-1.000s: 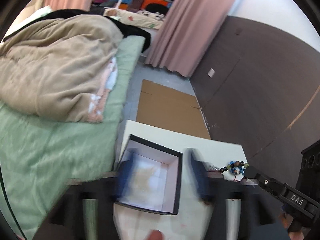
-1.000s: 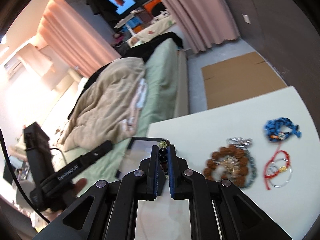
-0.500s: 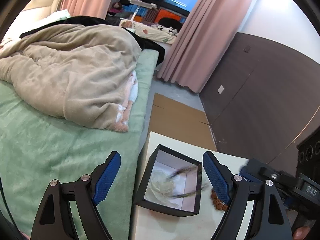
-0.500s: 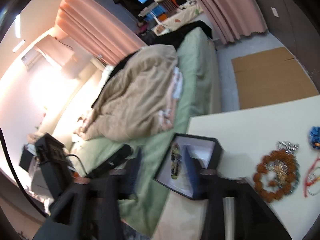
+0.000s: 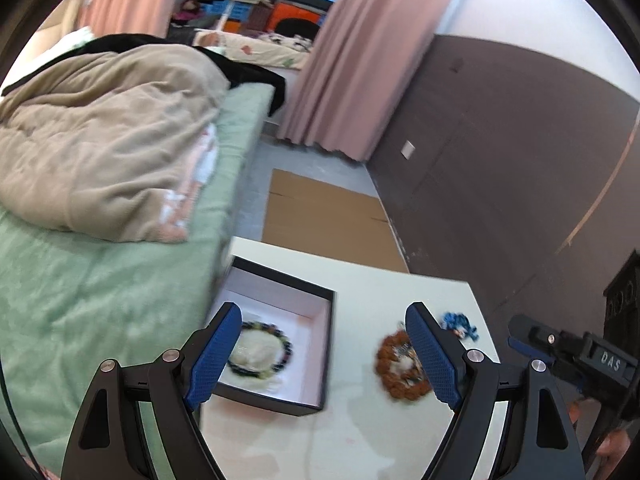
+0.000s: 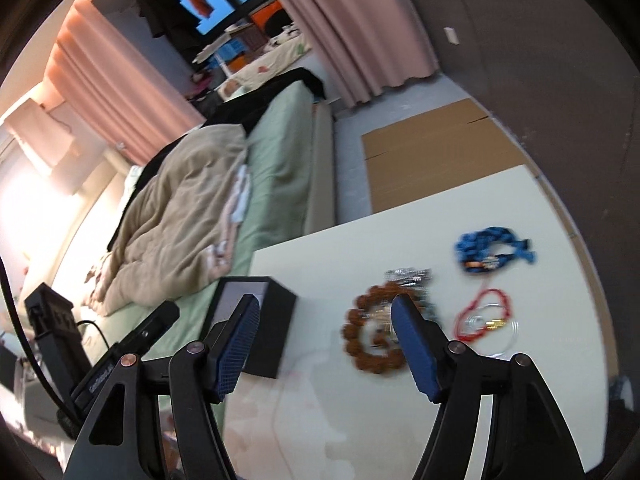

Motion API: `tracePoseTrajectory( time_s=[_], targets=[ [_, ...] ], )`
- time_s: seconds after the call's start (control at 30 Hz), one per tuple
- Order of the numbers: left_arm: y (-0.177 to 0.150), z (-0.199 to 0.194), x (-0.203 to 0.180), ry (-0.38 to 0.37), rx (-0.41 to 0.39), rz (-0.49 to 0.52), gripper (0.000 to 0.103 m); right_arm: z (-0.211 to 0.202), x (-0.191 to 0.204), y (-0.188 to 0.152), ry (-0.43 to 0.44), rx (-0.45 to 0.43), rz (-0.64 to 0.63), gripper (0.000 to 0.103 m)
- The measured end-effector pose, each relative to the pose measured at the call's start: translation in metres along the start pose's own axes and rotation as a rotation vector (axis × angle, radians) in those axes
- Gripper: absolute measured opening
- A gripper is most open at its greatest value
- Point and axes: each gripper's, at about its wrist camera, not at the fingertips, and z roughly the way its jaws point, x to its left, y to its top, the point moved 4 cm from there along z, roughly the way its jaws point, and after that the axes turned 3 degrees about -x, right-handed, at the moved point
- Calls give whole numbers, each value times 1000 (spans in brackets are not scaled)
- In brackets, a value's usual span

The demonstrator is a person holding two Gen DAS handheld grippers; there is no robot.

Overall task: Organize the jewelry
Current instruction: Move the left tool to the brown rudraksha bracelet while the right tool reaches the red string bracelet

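1. Motion blur on both feeds; I can't make out single beads on anything. On my right feed the black box [image 6: 267, 322] shows mostly its outer wall, with its inside hidden behind my near jaw.
2. The brown bead bracelet [image 5: 400, 368] is partly covered by my left gripper's [image 5: 324, 356] right jaw; something silvery lies on it, unclear what.
3. White worktop [image 5: 360, 432], stained near its front edge. Bed with a green sheet [image 5: 80, 300] at 9 o'clock, tan duvet [image 5: 100, 152] on it, flat cardboard [image 5: 320, 216] on the floor at 12, pink curtains [image 5: 340, 60] beyond.
4. A dark multicolour bead bracelet [image 5: 262, 350] lies as a loop on the box's pale lining, at 11 o'clock from my left gripper.
5. Blue bracelet [image 6: 494, 250] and red cord bracelet [image 6: 484, 316] sit at 1–2 o'clock on the right feed, apart from the box.
6. Left jaws released and wide, gripping nothing. Right gripper [image 6: 324, 348] jaws have just been opening, nothing between them.
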Motion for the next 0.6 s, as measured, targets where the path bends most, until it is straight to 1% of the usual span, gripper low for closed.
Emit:
tracePoseTrajectory(
  time_s=[0.17,0.3,0.4,0.5,0.6],
  targets=[
    [-11,12,-29,-34,42,63,84,-5,-22,-1,-33,31,14,69],
    [-23,24,-50,-53,82,120,84,-12,-40,1,-59,34,28,69],
    [-31,33,-62,-51,109,164,78,-14,-51,2,-71,38,44,69],
    [-40,44,-68,-41,144,183,71,-16,-63,4,-84,44,65,69],
    [-46,54,-71,-28,172,200,66,-18,-71,6,-96,49,75,69]
  ],
)
